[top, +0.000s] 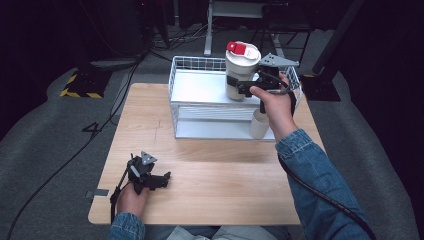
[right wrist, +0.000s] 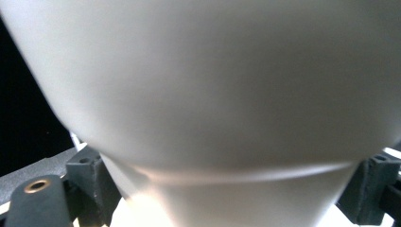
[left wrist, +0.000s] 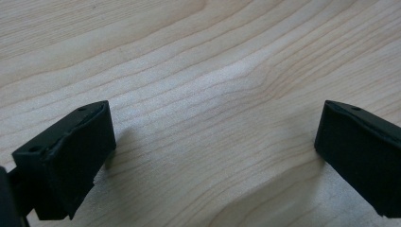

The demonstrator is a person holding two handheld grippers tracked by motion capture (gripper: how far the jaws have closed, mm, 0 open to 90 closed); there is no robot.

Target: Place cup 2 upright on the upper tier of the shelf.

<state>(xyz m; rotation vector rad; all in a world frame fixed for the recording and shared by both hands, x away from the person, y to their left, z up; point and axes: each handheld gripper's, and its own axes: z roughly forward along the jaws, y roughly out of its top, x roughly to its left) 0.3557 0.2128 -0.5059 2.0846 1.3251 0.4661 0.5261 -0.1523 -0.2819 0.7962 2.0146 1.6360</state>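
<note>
Black jaws of the right gripper (top: 243, 86) clamp a white tumbler (top: 240, 75) with a red lid, held upright above the wire rack (top: 200, 107) | small white bottle (top: 259, 125) below the hand | left gripper (top: 162, 180) rests released on the wooden desk (top: 215, 185)

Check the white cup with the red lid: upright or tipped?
Upright. The white cup stands vertical in the right tongs, red lid on top, held over the wire rack.
</note>
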